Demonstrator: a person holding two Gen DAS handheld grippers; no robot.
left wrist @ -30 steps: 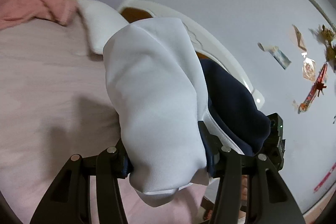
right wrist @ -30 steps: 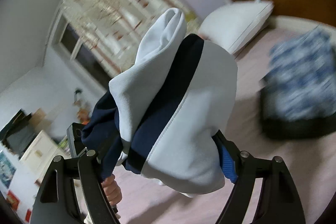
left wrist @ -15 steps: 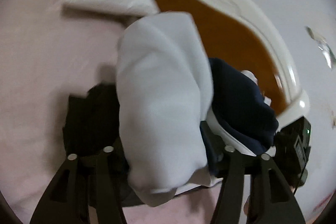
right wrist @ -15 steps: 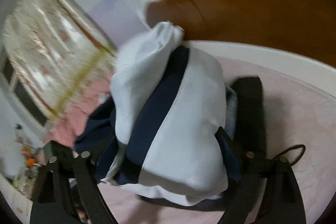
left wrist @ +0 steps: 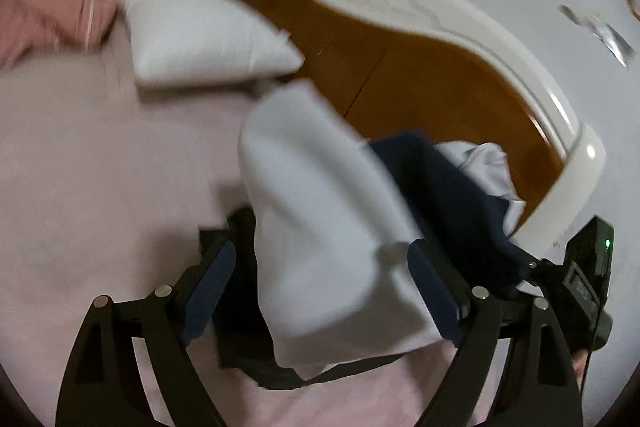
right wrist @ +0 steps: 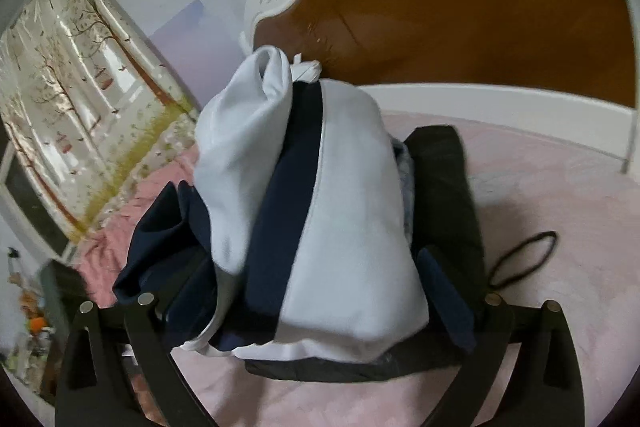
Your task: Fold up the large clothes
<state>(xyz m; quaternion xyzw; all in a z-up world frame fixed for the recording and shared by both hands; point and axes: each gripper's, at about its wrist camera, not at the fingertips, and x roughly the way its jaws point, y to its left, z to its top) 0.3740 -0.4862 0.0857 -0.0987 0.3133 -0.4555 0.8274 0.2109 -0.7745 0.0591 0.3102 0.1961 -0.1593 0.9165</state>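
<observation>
A folded white and navy garment [left wrist: 320,227] rests on a folded black garment [left wrist: 240,355] on the pink bed. My left gripper [left wrist: 324,279] has its jaws spread wide on either side of the bundle, pads apart from the cloth. In the right wrist view the same white and navy garment [right wrist: 320,227] sits on the black garment [right wrist: 444,187]. My right gripper [right wrist: 316,303] is also spread wide around it. The right gripper body [left wrist: 588,279] shows at the far right of the left wrist view.
The pink bed sheet [left wrist: 80,167] lies all around. A white pillow [left wrist: 200,39] and a white and brown headboard [left wrist: 420,67] stand just beyond the pile. A crumpled pink blanket [left wrist: 40,23] lies at the far left. A black hair tie [right wrist: 524,259] lies right of the pile.
Both grippers carried the white and navy bundle down toward the headboard, set it on the black garment, and opened their jaws.
</observation>
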